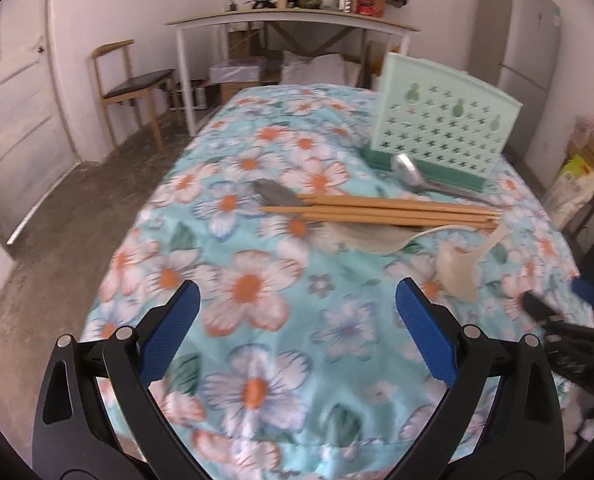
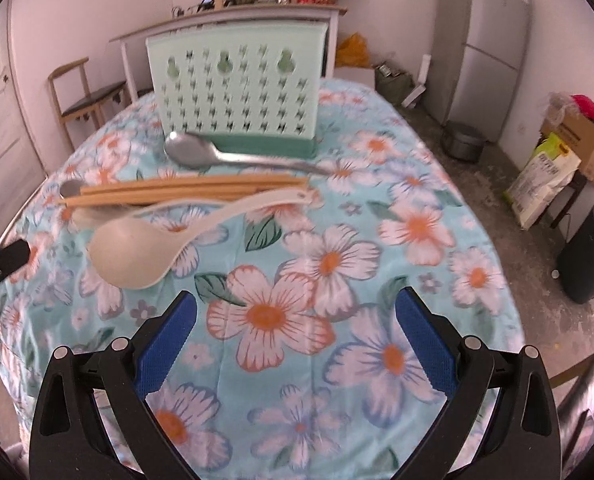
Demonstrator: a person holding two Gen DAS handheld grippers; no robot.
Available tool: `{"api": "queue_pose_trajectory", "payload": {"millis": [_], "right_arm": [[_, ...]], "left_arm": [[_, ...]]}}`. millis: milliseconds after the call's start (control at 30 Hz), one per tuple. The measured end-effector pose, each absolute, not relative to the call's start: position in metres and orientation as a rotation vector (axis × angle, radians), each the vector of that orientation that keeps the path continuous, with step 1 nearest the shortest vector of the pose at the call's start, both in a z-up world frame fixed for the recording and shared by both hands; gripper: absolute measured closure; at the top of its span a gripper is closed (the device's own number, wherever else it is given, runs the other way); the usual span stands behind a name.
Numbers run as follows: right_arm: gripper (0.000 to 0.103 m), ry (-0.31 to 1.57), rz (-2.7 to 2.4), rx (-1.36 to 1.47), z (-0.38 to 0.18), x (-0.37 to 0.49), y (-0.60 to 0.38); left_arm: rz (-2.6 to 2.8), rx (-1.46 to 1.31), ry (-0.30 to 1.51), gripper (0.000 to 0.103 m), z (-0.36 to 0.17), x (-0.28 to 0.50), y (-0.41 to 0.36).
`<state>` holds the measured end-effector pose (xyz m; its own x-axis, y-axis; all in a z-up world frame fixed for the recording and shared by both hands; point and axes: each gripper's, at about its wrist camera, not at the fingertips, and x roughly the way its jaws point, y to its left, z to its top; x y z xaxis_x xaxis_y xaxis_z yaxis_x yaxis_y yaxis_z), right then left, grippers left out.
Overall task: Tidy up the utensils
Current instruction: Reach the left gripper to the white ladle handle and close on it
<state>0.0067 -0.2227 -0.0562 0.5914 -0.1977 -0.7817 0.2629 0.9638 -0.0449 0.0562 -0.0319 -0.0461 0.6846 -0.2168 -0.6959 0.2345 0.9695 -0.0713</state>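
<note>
A mint green utensil holder (image 2: 237, 92) stands upright at the back of the flowered table; it also shows in the left wrist view (image 1: 441, 124). In front of it lie a metal spoon (image 2: 201, 152), a bundle of wooden chopsticks (image 2: 185, 192) resting over a second metal spoon (image 2: 71, 189), and a beige plastic ladle (image 2: 133, 256). The left wrist view shows the chopsticks (image 1: 377, 208), the metal spoon (image 1: 409, 170) and the ladle (image 1: 457, 272). My left gripper (image 1: 297, 308) is open and empty above the cloth. My right gripper (image 2: 297, 312) is open and empty, right of the ladle bowl.
The flowered cloth (image 2: 297, 280) covers the table. Around it stand a wooden chair (image 1: 133, 84), a white table with clutter (image 1: 289, 20), a grey fridge (image 2: 489, 40), a pot on the floor (image 2: 463, 140), cardboard boxes (image 2: 577, 140) and a black bin (image 2: 593, 252).
</note>
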Motion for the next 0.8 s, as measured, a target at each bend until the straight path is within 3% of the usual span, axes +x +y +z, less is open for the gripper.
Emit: {"api": "queue_pose_trajectory", "payload": {"millis": [300,467,533,800], "right_arm": [[0.006,0.953,-0.149,0.099,-0.085,0.018,-0.235],[0.006,0.960,-0.115,0.109,-0.084,0.014,-0.239],[0.006,0.979,-0.117,0.117,-0.082,0.015,-0.239],[0.006,1.018,-0.083,0.113,-0.081,0.018,-0.243]], "left_arm": [[-0.433,-0.042,0.782,0.011,-0.048,0.067,-0.063],[-0.543,-0.174,0.917,0.033,-0.063,0.085,-0.080],[-0.570,-0.240,0.987,0.048,-0.073,0.095,-0.084],[-0.609,-0.334,1.067,0.069,-0.093,0.102,-0.092]]}}
